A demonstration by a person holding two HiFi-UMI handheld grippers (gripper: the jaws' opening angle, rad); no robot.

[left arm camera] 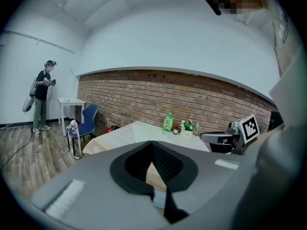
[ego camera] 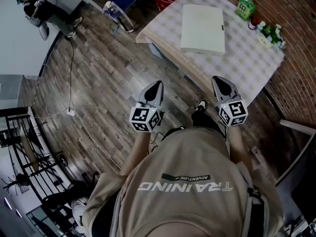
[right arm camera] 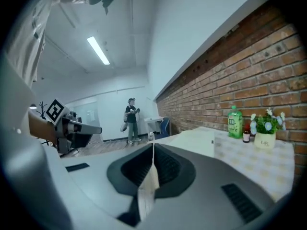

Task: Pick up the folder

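Observation:
The folder (ego camera: 203,29) is a flat cream-white rectangle lying on a table with a checked cloth (ego camera: 252,63). It also shows as a pale slab (right arm camera: 197,139) in the right gripper view and as a pale slab (left arm camera: 144,132) in the left gripper view. My left gripper (ego camera: 157,86) hovers over the wooden floor short of the table's near edge, shut with nothing held. My right gripper (ego camera: 220,80) reaches just over the table's near edge, right of the folder, shut and empty as well. Both point toward the table.
A green bottle (ego camera: 245,7), a small red bottle and a potted plant (ego camera: 270,32) stand at the table's far side by the brick wall. A blue chair (ego camera: 120,4) stands left of the table. A person (ego camera: 42,11) stands far off. A cable runs over the floor.

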